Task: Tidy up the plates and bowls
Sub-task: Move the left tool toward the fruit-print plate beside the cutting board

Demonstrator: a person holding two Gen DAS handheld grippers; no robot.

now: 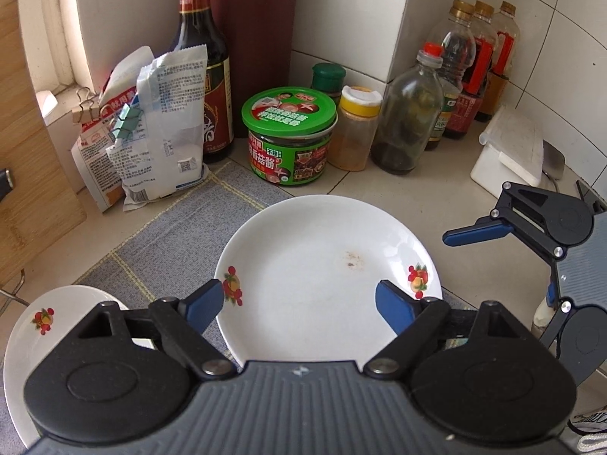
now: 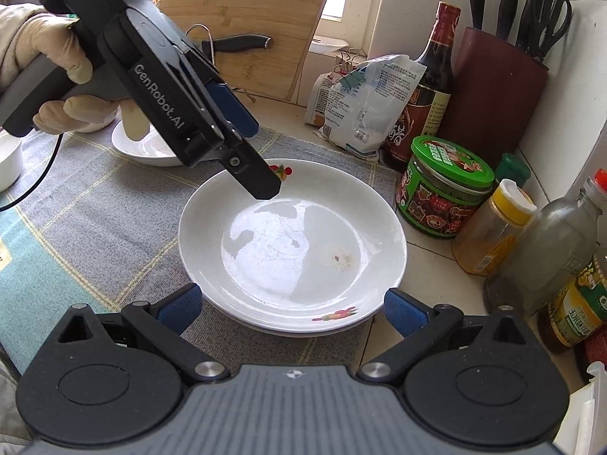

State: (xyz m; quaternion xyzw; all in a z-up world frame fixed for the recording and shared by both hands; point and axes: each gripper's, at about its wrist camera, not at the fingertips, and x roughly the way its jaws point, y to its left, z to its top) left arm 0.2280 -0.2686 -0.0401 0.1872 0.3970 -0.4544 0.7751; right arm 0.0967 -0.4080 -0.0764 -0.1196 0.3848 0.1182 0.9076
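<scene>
A tiled kitchen corner holds my tabletop [image 1: 379,189], with a grey checked mat [image 1: 170,235] spread over its left part. On the mat's right edge sits a white plate [image 1: 322,273] with small fruit prints, a brown speck on its floor; in the right wrist view it seems to rest on another plate, only a second rim showing beneath. My left gripper [image 1: 299,305] hangs above its near rim, jaws spread with nothing between them. My right gripper [image 2: 293,309] sits at the plate's near edge, jaws wide to either side of the rim, not touching it. A second plate [image 1: 57,314] lies near left. Behind stand a green jar [image 1: 288,136], a yellow-capped jar [image 1: 354,129], bottles [image 1: 447,91] and clipped bags [image 1: 151,129].
</scene>
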